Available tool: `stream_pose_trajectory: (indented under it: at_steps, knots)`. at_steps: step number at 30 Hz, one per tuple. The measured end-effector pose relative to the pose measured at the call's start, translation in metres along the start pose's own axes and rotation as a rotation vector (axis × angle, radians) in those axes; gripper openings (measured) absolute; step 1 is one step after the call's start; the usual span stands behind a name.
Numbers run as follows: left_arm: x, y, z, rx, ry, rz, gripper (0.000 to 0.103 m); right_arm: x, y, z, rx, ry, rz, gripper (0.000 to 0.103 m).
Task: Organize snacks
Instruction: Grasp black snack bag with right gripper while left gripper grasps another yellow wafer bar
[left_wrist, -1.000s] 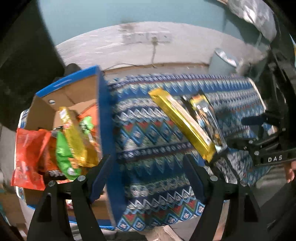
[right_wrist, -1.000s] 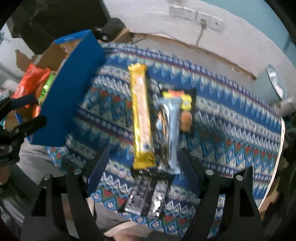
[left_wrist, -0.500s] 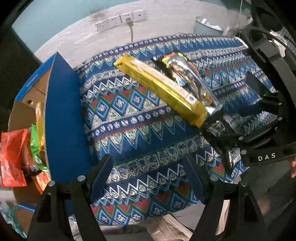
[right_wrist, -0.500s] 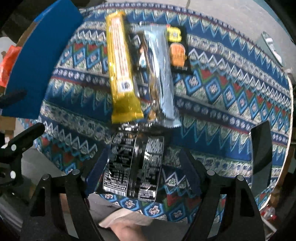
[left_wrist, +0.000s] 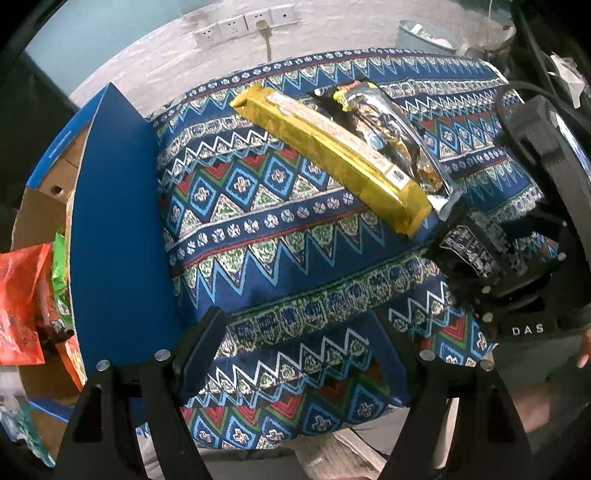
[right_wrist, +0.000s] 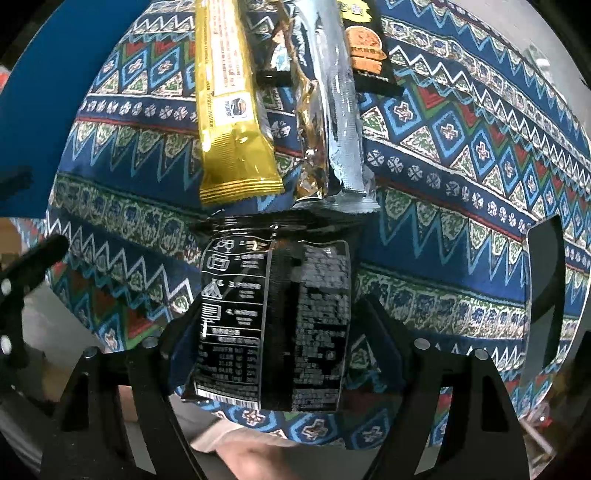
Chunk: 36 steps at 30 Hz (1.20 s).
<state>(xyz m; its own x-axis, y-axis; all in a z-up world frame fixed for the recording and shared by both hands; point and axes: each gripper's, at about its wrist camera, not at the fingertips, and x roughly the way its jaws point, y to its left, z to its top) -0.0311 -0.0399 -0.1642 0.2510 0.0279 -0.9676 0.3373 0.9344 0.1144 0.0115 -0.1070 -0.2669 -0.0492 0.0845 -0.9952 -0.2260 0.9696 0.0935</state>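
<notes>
Leftmost, the left hand-held gripper hangs wide and empty over the patterned counter. Rightward, the right hand-held gripper straddles, jaws wide, the black snack packet lying at the counter's near edge: probably light, crinkly, slippery film, best pinched across its flat middle.

Gold packet, black packet, blue zigzag-patterned cloth.

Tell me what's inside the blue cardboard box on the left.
Inside the blue cardboard box: an orange snack bag and a green packet, crowded together. The box wall hides everything lower and farther right.
</notes>
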Motion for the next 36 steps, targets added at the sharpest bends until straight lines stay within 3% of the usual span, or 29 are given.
stream_pose_trajectory:
  at_steps: [3, 10, 20, 28, 36]
  knots:
    - [0.001, 0.002, 0.004, -0.007, 0.004, -0.002, 0.079, 0.0, 0.0, -0.005, -0.027, -0.009, -0.014, 0.063]
    - [0.0, 0.006, 0.012, -0.055, 0.0, -0.026, 0.079, -0.014, -0.006, -0.017, -0.088, -0.002, -0.001, 0.063]
    - [0.004, 0.019, 0.044, -0.154, -0.012, -0.049, 0.079, -0.054, -0.028, -0.016, -0.084, -0.08, 0.002, 0.063]
    - [0.012, 0.028, 0.075, -0.277, -0.015, -0.079, 0.079, -0.085, -0.058, 0.001, -0.044, -0.152, 0.002, 0.063]
    - [0.033, 0.027, 0.102, -0.328, 0.0, -0.068, 0.079, -0.104, -0.078, 0.03, -0.018, -0.217, -0.01, 0.063]
